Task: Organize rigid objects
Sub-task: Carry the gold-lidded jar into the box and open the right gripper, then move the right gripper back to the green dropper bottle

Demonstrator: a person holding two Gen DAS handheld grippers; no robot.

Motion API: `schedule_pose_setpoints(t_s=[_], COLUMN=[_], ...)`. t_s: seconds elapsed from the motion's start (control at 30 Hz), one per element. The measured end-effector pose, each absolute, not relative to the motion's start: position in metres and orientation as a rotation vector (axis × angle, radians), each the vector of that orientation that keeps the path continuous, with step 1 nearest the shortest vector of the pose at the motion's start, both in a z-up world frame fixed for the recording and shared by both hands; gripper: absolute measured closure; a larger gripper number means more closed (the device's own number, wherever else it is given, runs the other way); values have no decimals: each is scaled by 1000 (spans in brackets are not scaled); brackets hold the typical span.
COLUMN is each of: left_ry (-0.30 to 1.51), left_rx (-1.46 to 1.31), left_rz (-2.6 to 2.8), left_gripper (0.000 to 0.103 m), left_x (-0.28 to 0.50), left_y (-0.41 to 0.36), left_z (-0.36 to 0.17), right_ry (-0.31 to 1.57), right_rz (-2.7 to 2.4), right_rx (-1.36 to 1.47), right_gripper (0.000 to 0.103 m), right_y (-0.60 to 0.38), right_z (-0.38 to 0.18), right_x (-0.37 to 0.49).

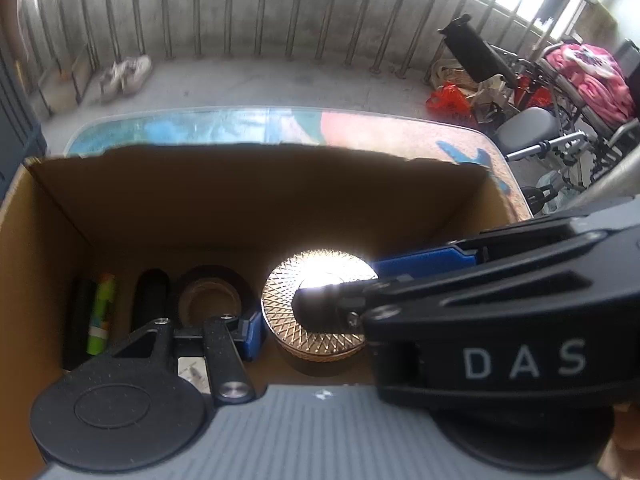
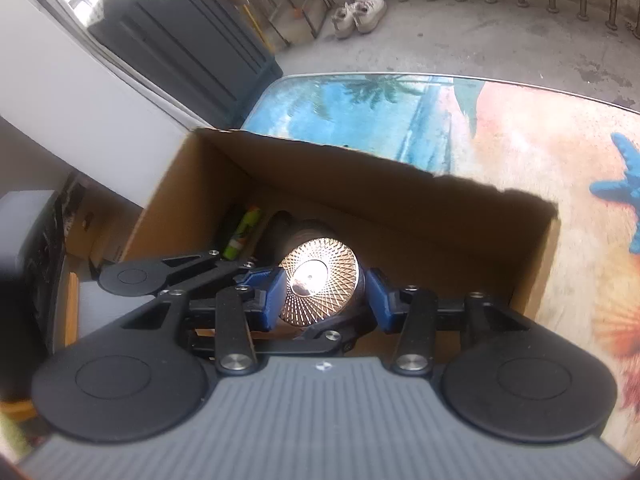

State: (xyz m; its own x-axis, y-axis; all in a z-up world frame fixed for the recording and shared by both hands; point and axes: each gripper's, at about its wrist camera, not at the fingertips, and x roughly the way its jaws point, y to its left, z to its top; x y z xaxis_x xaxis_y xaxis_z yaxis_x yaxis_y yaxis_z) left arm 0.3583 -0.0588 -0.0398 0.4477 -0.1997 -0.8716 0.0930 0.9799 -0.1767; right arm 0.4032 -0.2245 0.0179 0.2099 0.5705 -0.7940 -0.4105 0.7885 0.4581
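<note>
Gold round tin point(image 2: 320, 284) with a cross-hatched metal lid is sitting inside the open brown cardboard box point(image 2: 400, 208), near the box's front wall; whether it is resting on the box floor I cannot tell. The right gripper point(image 2: 326, 296) is reaching into the box, its two blue fingers point(image 2: 274, 296) pressing against opposite sides of the tin.

The left gripper point(image 1: 316, 332) is also dipping into the box. Only one of its blue fingers point(image 1: 250, 332) is showing, touching the tin's left edge. The other is hiding behind the right gripper's black body, so I cannot tell how its fingers are standing.

The left wrist view alone is showing the rest of the box's contents, lined up left of the tin: one black tape roll point(image 1: 212, 296), one black cylinder point(image 1: 150, 300), one green marker point(image 1: 102, 312) and one more dark stick point(image 1: 80, 312) against the box's left wall. It alone is also showing, beyond the box to the right, one wheelchair point(image 1: 560, 132), one pink cloth point(image 1: 592, 76) and one red plastic bag point(image 1: 448, 98).

The right wrist view alone is showing one dark grey cabinet point(image 2: 180, 36) behind the box's left corner. It is also showing one blue starfish print point(image 2: 628, 184) on the beach-patterned tabletop point(image 2: 520, 140) carrying the box. Two pale shoes point(image 2: 360, 16) are lying on the floor beyond the box.
</note>
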Motion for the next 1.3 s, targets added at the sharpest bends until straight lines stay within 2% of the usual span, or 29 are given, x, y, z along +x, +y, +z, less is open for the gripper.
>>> schedule_pose_setpoints(t_s=[0.43,0.7,0.8,1.07,1.3], left_ry=[1182,1122,1065,904,790], left_rx=[-106,-104,-102,-102,-79], left_rz=[-173,-188,-215,-299,-300], left_gripper=[45,34,26,16,8], left_x=[371,354,333,234,138], left_y=[-55,-62,-61,-41,-9], left_z=[-53,-34,-10,52,74], right_ry=[1207,1129,1051,799,649], right_rz=[690,706,703,761,750], right_rx=[80,105,122,298,414], right_gripper=[60,60,59,51,45], right_y=[-214,-217,-224,-262,-305], right_z=[2,19,44,117,129], right_x=[424,406,382,279,170])
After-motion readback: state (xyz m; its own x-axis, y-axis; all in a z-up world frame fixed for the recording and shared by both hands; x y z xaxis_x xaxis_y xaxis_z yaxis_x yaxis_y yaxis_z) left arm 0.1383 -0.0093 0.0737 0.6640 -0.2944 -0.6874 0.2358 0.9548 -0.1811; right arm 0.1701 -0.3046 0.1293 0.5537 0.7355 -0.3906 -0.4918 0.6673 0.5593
